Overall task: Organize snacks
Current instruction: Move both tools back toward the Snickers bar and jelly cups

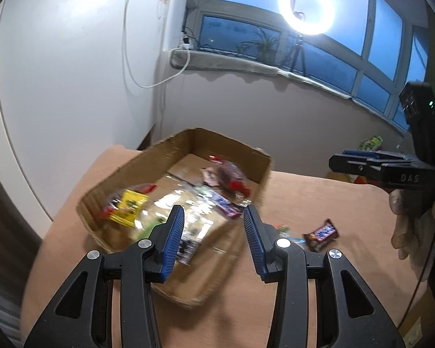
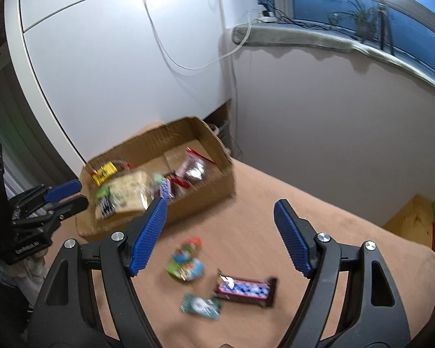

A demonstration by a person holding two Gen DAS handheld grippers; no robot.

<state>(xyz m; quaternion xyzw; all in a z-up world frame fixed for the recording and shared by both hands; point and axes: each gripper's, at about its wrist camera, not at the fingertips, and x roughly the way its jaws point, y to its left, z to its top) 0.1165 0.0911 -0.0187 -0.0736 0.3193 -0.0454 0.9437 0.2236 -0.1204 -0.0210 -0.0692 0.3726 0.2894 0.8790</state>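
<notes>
Both claws, left and right, gape empty above the corrugated cardboard box.

Both sets of tongs stand spread and hold nothing, the left tongs with a moderate gap, the right tongs wider, a bare hand gripping the right handle.

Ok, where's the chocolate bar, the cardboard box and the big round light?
chocolate bar (image 2: pixel 245 288), right wrist view, middle of its wrapper
cardboard box (image 2: pixel 201 203), right wrist view, its outer side wall
ring light (image 1: pixel 284 11), left wrist view, its glowing rim
</notes>
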